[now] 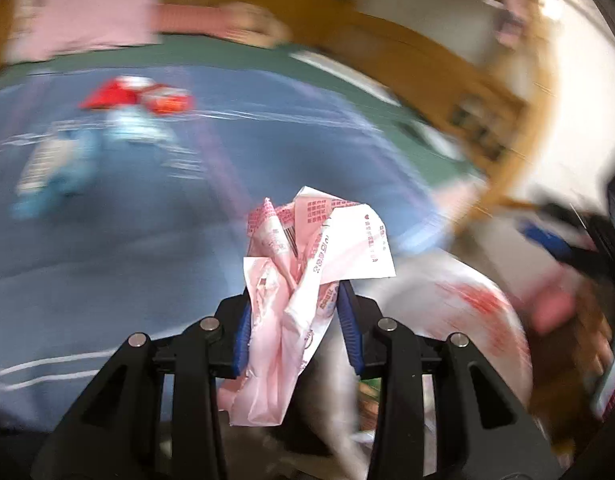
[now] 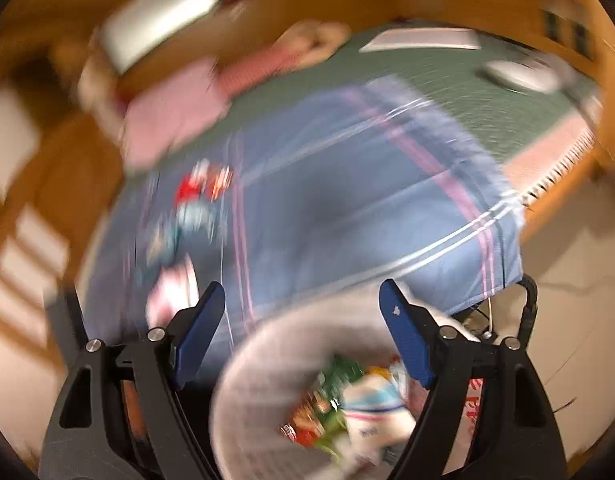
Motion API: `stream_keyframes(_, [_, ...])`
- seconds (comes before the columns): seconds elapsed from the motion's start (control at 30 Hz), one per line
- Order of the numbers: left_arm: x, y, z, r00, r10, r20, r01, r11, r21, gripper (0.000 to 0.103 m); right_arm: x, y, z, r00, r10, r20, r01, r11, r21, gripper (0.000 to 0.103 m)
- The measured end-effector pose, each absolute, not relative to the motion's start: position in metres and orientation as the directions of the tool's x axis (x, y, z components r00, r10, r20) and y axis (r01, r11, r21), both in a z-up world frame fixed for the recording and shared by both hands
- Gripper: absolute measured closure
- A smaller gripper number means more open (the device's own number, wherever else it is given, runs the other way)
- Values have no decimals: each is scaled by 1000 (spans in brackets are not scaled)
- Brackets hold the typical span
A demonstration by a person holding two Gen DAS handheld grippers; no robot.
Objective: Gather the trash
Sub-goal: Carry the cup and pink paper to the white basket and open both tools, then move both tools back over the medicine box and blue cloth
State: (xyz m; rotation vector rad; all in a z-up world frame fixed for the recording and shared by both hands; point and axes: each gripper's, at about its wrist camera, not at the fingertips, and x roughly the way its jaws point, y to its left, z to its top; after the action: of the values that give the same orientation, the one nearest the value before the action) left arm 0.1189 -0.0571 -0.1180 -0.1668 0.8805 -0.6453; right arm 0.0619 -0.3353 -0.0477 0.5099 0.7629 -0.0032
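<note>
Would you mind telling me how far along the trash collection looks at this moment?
Partly done. The white bag already holds several wrappers, and the right gripper is open and empty above it. The left gripper grips a crumpled pink wrapper. Red and blue wrappers remain on the blue cloth.

Honestly not much you can actually read here. The crumpled pink-and-white wrapper (image 1: 303,264) has rows of small red print, a line of bigger red characters down one fold and what looks like a barcode, but it's all too small and creased to make out a single word. The blue packet (image 1: 47,168) over by the left edge of the blue cloth (image 1: 147,240) shows dark stripes like a barcode, smeared, and the white bag (image 1: 479,304) has red marks blurred past reading.
</note>
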Motion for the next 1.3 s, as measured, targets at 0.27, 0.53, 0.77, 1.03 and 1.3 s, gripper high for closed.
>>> stream_keyframes(0.27, [78,-124,-124,168,-726,-667,764,523,-377,32,54,-358,-46,749,104,-655,288,838,463,25])
stream_keyframes(0.53, [101,-105,-129,266,-693,-671,632,651,-421,10,62,-347,-70,713,151,-685,295,821,489,25])
stream_keyframes(0.77, [114,-81,-119,341,-707,-620,531,689,-494,6,67,-335,-77,697,167,-697,289,824,487,25])
stream_keyframes(1.03, [127,-42,-114,491,-624,-608,348,780,-520,6,70,-323,-80,687,165,-708,279,839,467,25])
stream_keyframes(1.3, [132,-16,-109,637,-440,-633,175,882,-437,6,73,-312,-83,675,161,-720,271,854,445,25])
